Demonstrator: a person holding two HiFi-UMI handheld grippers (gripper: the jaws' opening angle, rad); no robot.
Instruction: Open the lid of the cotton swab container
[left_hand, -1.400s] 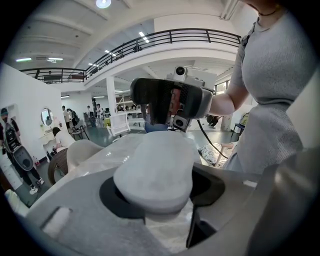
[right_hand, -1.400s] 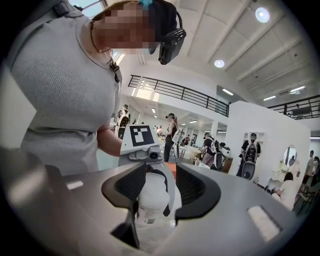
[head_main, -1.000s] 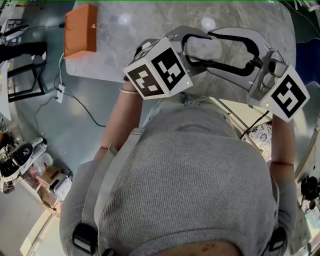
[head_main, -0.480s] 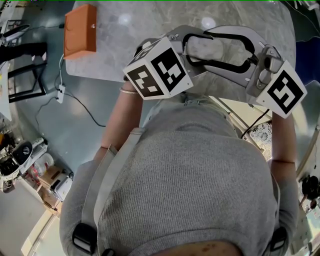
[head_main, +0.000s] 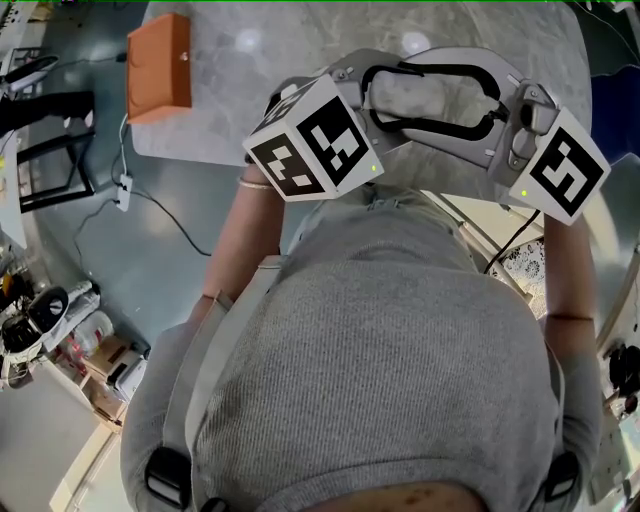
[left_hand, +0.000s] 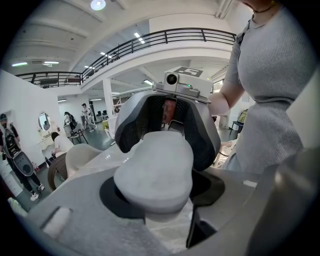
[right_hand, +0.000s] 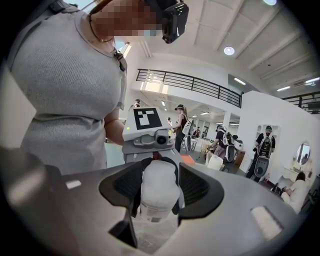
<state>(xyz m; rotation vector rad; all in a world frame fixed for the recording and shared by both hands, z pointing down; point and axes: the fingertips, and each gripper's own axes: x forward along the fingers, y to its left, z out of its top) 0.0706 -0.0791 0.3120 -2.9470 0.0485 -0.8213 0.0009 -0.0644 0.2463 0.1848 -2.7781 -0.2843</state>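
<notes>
The cotton swab container is a whitish, rounded tub held up in the air before the person's chest. My left gripper is shut on it, black pads on both sides, and the pale lid fills that view. My right gripper faces the left one from the right. Its jaws stand wide around the container, with a gap showing on each side. In the head view the two marker cubes flank the container. The lid looks closed.
An orange box lies on the marble table beyond the grippers. A cable trails over the floor at left, with cluttered shelves at lower left. People stand in the hall behind.
The right gripper's cube has shifted slightly up and left in the head view. The left gripper and the container have stayed put.
</notes>
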